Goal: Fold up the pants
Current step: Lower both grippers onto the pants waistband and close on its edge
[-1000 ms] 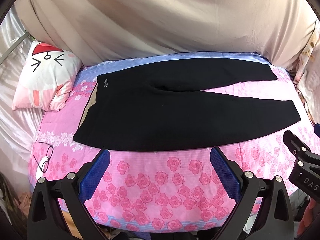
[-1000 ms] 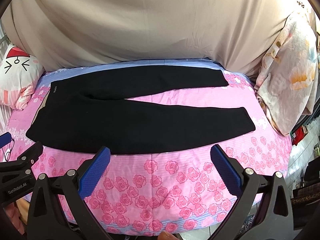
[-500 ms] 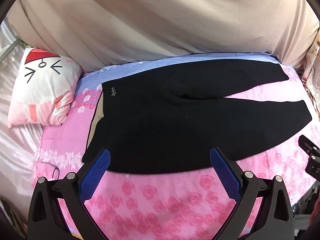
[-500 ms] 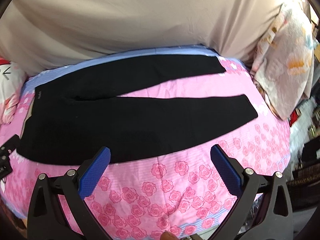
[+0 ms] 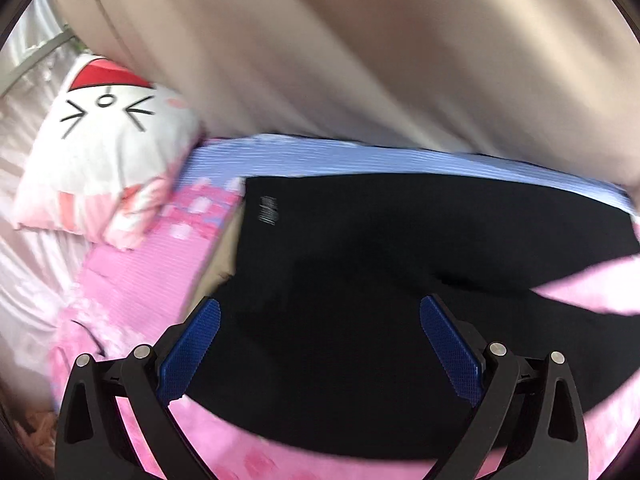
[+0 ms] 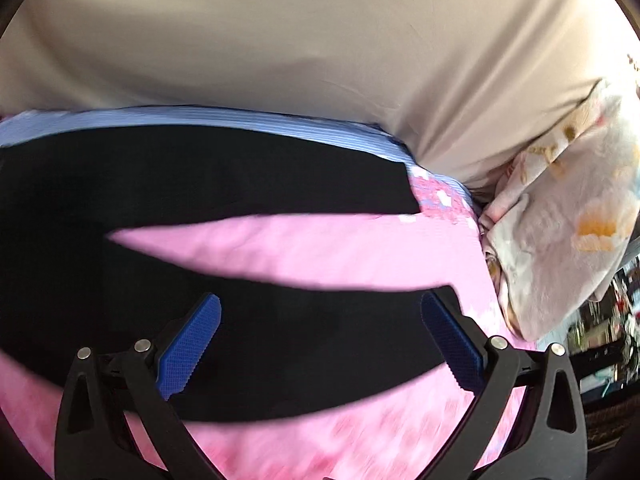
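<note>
Black pants [image 5: 380,248] lie flat on a pink rose-print bed sheet [image 5: 152,280], waistband to the left, the two legs spread apart toward the right. My left gripper [image 5: 320,308] is open and empty, hovering over the waist and hip part near the front edge. In the right wrist view the pants [image 6: 192,176] show both legs with a pink wedge of sheet [image 6: 300,252] between them. My right gripper [image 6: 320,308] is open and empty over the near leg, close to its cuff. Both views are motion-blurred.
A white cat-face pillow [image 5: 108,148] lies at the left end of the bed. A floral quilt [image 6: 560,216] is bunched at the right end. A beige curtain [image 6: 320,40] hangs behind the bed. A blue striped sheet band [image 5: 360,156] runs along the far edge.
Both grippers have moved forward and down toward the pants, which now fill much more of each view. The left one nears the waist, the right one the near leg's cuff. Both stay open.
</note>
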The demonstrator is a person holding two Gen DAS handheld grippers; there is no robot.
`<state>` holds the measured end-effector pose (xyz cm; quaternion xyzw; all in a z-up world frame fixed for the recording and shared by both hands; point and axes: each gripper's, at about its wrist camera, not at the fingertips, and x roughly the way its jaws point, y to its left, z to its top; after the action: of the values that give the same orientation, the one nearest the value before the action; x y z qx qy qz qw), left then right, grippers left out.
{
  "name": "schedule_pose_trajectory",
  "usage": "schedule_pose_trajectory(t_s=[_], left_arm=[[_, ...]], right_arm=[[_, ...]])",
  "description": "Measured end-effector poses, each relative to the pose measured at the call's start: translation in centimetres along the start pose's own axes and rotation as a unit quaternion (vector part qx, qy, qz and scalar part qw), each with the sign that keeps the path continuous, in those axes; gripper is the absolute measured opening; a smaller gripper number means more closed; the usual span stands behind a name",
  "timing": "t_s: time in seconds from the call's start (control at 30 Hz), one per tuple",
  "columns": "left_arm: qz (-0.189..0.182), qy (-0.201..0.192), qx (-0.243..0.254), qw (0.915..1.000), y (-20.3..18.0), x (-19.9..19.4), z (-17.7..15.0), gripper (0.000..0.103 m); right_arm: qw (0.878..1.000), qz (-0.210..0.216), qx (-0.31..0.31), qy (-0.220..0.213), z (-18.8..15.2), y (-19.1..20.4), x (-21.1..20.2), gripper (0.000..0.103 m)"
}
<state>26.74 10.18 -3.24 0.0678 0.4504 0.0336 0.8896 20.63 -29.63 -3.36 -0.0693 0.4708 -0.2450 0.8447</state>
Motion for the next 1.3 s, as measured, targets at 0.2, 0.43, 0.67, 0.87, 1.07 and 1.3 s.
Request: schedule_pose_trajectory(t_s=[0.2, 0.43, 0.67, 0.87, 1.07, 1.3], left_arm=[[0.040, 0.074, 0.026, 0.9961, 3.0, 10.4, 6.0, 0.098], [0.073, 0.123, 0.022, 0.9895, 7.6, 19.9, 9.8, 0.098], [0.063, 0.148, -0.003, 0.9869, 10.4, 26.1, 11.0, 0.098], [0.024, 0.122, 0.007, 0.9923, 11.3, 28.0, 11.7, 0.098], [-0.001, 0.102, -0.010, 0.9947, 13.3, 28.2, 11.4, 0.098], [-0.021, 0.082, -0.017, 0.9963, 14.0, 28.4, 11.0, 0.098]], right_arm=[[0.999, 0.007, 0.035, 0.004, 5.4, -7.0, 11.3, 0.098], [0.994, 0.060, 0.082, 0.041, 10.5, -14.4, 23.0, 0.098], [0.987, 0.099, 0.099, 0.076, 13.6, -16.7, 30.5, 0.098], [0.980, 0.147, 0.106, 0.084, 13.6, -17.1, 34.0, 0.098], [0.982, 0.147, 0.106, 0.060, 13.1, -17.0, 33.9, 0.097], [0.980, 0.147, 0.124, 0.046, 12.3, -16.7, 33.8, 0.098]])
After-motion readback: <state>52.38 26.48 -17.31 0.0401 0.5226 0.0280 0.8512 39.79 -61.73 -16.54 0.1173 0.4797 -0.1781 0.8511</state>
